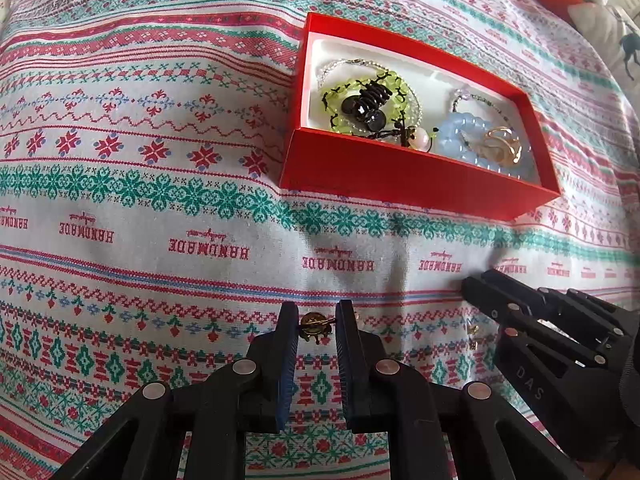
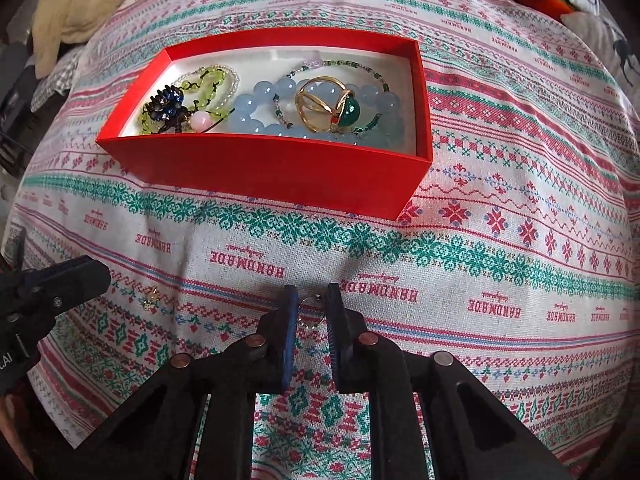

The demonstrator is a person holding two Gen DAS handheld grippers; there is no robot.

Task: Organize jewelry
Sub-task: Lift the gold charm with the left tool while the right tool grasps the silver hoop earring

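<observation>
My left gripper is partly closed around a small gold earring. Its pads sit at either side of the piece and look to be touching it, so I judge it gripped or just about gripped, low over the patterned cloth. My right gripper is at a similar narrow gap with a thin wire hoop earring between the pads. Contact looks likely, but I cannot tell if it is a firm pinch.

One more small gold piece lies on the cloth between the two tools, untouched.

Step, by my reading: picking up the last loose items. Next move calls for lifting both clear of the fabric without snagging, then carrying forward to the red box ahead. It already holds a blue bead bracelet, a green bead strand and a gold ring.
</observation>
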